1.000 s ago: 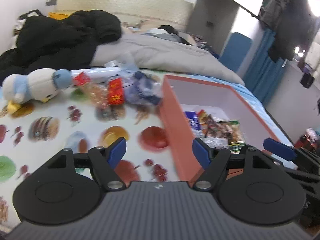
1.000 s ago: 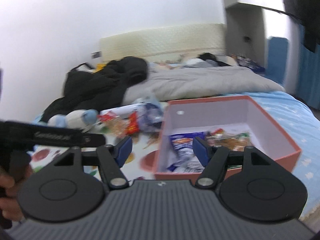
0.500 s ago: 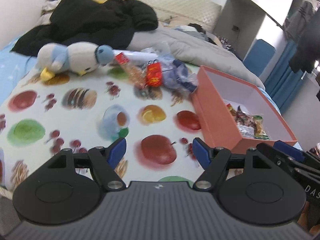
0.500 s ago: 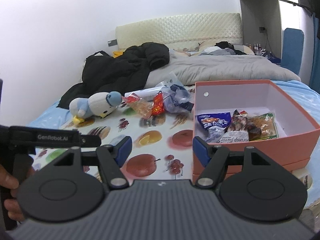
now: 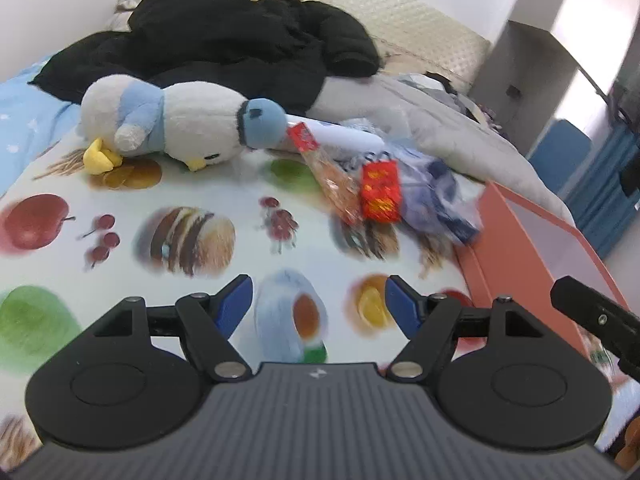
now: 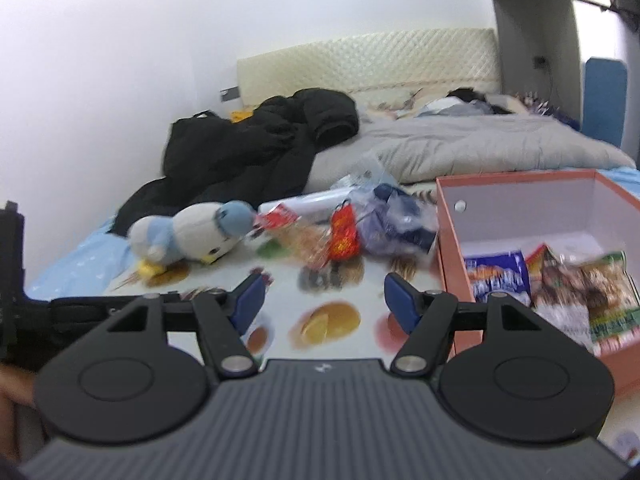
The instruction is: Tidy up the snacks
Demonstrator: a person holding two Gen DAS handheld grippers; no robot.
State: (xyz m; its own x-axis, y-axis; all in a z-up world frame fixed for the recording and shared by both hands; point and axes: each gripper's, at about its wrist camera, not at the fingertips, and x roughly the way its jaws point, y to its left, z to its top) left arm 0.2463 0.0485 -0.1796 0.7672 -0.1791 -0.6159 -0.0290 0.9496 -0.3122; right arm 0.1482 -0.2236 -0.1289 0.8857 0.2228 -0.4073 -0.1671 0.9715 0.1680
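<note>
Snacks are lying in two groups on the fruit-print sheet [image 5: 192, 240]. In the left wrist view, the left gripper [image 5: 319, 302] is hovering over the sheet with its jaws standing wide and nothing between them. The loose pile is sitting at 12 to 1 o'clock from its fingertips, well apart from them: one clear bag of orange snacks [image 5: 336, 184] with a red header, one red packet [image 5: 381, 191] leaning against it, and one crumpled blue-and-white wrapper [image 5: 434, 196] touching the packet's far side. One orange box [image 5: 508, 248] is standing at 2 o'clock, just beside the wrapper.

In the right wrist view, the right gripper [image 6: 325, 300] is also hovering with its jaws wide and empty. The red packet [image 6: 344, 232] is lying at 12 o'clock, the clear bag [image 6: 300, 240] at 11 o'clock, the wrapper [image 6: 394, 218] at 1 o'clock. The orange box [image 6: 450, 240] is standing open at 2 to 3 o'clock, holding one blue packet [image 6: 498, 276] and at least two more packets [image 6: 588, 292]; blur is preventing an exact count.

One plush penguin [image 5: 176, 124] is lying at 10 o'clock from the left gripper, its head touching the clear bag's header. One black jacket [image 5: 240, 40] is lying behind it.
</note>
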